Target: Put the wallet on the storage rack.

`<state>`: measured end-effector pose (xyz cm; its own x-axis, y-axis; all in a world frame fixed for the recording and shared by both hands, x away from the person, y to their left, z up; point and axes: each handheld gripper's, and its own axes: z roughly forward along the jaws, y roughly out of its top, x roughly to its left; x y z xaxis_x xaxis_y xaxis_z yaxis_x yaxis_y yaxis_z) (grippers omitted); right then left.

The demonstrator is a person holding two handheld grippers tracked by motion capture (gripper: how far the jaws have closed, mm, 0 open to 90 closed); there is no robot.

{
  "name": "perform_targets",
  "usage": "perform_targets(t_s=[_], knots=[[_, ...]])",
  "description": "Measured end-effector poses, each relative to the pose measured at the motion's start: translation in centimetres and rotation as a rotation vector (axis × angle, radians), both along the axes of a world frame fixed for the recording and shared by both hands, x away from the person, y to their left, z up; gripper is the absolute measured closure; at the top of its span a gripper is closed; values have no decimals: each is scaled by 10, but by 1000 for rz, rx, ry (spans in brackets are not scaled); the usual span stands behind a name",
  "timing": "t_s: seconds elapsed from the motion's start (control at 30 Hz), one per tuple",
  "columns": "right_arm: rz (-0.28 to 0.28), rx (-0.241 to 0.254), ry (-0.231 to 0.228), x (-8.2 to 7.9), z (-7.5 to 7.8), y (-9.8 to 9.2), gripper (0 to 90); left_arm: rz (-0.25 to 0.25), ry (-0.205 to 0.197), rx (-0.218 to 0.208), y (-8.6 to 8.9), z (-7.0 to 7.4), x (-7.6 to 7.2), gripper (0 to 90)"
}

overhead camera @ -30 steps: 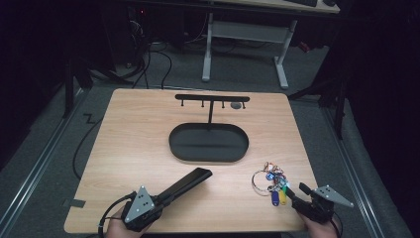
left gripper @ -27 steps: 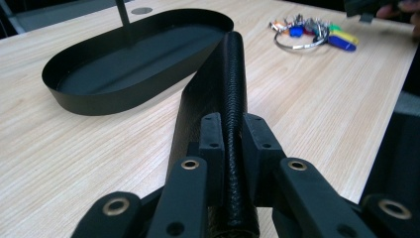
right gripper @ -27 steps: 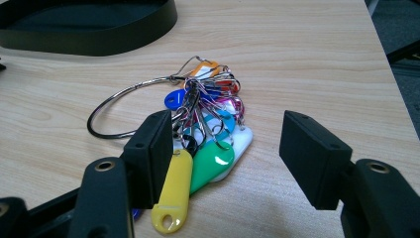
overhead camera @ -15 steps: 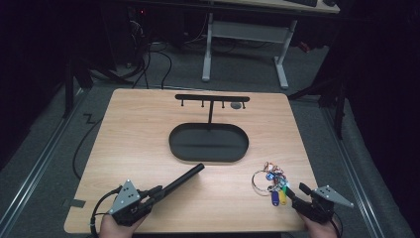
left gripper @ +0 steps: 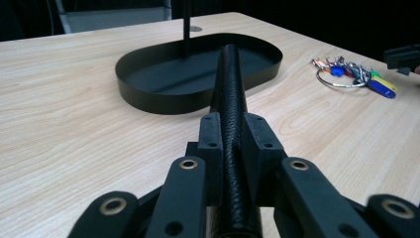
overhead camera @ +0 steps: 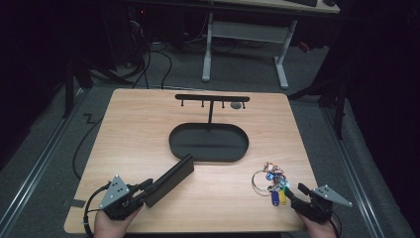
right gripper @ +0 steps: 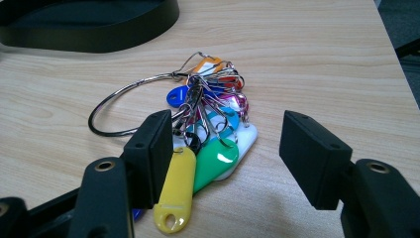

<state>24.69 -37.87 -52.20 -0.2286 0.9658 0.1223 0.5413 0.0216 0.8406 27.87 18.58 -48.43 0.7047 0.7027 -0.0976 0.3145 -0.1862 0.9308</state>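
From high above the near edge we look forward and down on the whole pale wooden worktop. Our two claw cameras sit low and close, both sharing the black oval metal tray and the steel ring of coloured plastic key tags.

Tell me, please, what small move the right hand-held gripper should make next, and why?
Probably close. The right hand-held gripper stands open over the bunch of key tags on the table, with the yellow and green tags between its jaws. The left hand-held gripper already clamps the black wallet.
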Motion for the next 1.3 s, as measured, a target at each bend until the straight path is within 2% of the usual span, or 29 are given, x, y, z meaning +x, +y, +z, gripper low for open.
perform_targets(t_s=[0.23, 0.53, 0.97, 1.03, 1.17, 1.3], knots=[[2, -2, 2, 0, 0, 1, 382, -2, -2, -4, 2, -1, 1, 789], [6, -4, 4, 1, -1, 0, 382, -10, 10, -3, 2, -2, 2, 735], [8, -6, 6, 1, -1, 0, 382, -28, 13, 43, -2, -3, 2, 694], [8, -5, 6, 1, -1, 0, 382, -44, 21, 67, -3, -2, 3, 693], [9, 2, 6, 1, -1, 0, 382, -33, 17, 158, -9, 4, 3, 692], [11, 8, 7, 1, -1, 0, 382, -35, 43, 241, -14, 12, 8, 688]])
